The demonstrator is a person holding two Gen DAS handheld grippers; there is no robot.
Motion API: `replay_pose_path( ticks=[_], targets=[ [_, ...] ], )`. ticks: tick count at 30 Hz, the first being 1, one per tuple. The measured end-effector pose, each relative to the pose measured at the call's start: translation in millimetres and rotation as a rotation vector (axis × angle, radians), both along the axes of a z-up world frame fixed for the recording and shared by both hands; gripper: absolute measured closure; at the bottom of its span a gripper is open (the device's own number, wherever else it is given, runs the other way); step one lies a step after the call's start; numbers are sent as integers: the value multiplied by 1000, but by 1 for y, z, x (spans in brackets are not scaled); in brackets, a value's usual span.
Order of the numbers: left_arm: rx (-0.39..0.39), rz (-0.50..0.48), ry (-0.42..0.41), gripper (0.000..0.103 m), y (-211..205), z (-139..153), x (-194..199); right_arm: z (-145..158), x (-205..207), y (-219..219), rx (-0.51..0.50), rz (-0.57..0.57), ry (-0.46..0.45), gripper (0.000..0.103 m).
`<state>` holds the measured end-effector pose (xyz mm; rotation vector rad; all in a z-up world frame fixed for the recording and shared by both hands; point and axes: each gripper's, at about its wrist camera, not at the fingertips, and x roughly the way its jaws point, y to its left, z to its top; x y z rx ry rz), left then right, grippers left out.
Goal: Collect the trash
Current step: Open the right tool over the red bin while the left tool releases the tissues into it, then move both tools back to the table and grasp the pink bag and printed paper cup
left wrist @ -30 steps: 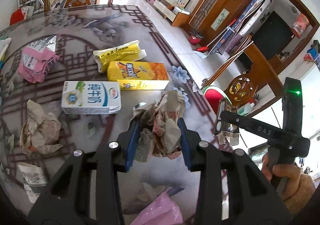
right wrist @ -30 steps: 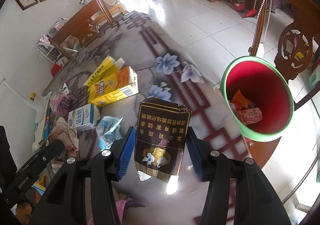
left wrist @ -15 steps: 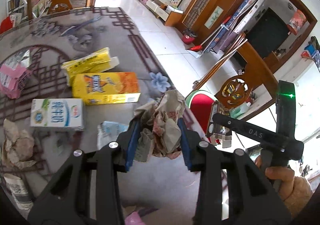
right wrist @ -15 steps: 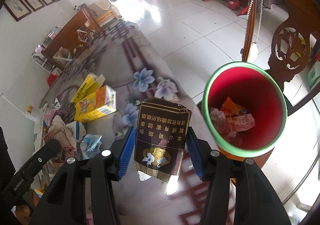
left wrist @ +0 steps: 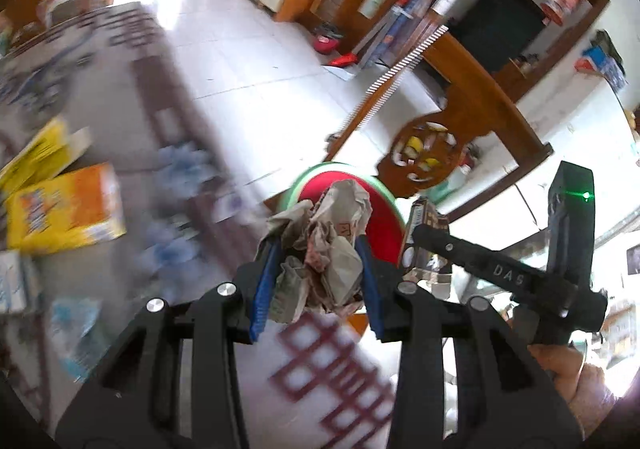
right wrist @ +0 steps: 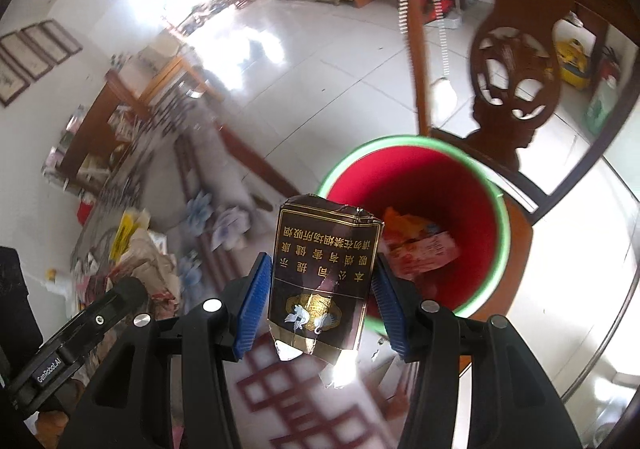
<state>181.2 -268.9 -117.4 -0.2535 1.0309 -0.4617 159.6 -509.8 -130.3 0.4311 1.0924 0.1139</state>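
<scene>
My left gripper is shut on a crumpled paper wad and holds it over the table edge, in front of the red bin with a green rim. My right gripper is shut on a dark brown cigarette pack with gold lettering, held just left of the bin. The bin holds several wrappers. The right gripper also shows at the right in the left wrist view.
An orange carton and a yellow carton lie on the patterned glass table at left. A carved wooden chair stands behind the bin. More paper trash lies on the table at left.
Both grippers have moved right, off the table's middle toward the bin, with their loads. The bin now looms larger and closer in both views.
</scene>
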Motion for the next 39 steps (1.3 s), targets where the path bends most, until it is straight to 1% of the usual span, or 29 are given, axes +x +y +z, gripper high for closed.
replay_pose_path(
  ticks=[3, 4, 5, 6, 7, 8, 11, 15, 18, 22, 26, 32, 39],
  targets=[
    [1, -32, -13, 59, -26, 3, 14, 4, 5, -22, 4, -34, -15, 51],
    [-2, -39, -13, 47, -33, 3, 19, 4, 6, -26, 6, -43, -20, 40],
    [-10, -46, -10, 38, -38, 3, 22, 5, 8, -32, 11, -51, -20, 30],
    [-16, -50, -8, 35, -42, 4, 23, 5, 10, -39, 16, -70, -21, 20],
    [-18, -50, -11, 31, -45, 4, 24, 7, 10, -43, 14, -86, -29, 20],
    [-18, -48, -16, 29, -46, 5, 23, 8, 9, -47, 11, -99, -35, 20],
    [-14, -46, -15, 29, -42, 4, 18, 9, 6, -56, 1, -124, -38, 20],
    [-9, -26, -17, 29, -28, 5, 8, 3, 2, -57, 5, -135, -14, 20],
    [-3, 3, -19, 29, -11, 7, -2, -1, -3, -48, 14, -133, 4, 20],
    [-8, 60, -16, 29, 20, 10, -20, 1, -7, -28, 11, -108, 3, 20],
    [-14, 101, -20, 29, 49, 13, -39, 1, -10, 1, 8, -73, 7, 20],
    [21, 155, -44, 27, 97, 15, -73, 2, -18, 59, -8, 10, 14, 20],
    [44, 275, -2, 26, 180, 3, -115, 1, -34, 139, -14, 137, 36, 21]
  ],
)
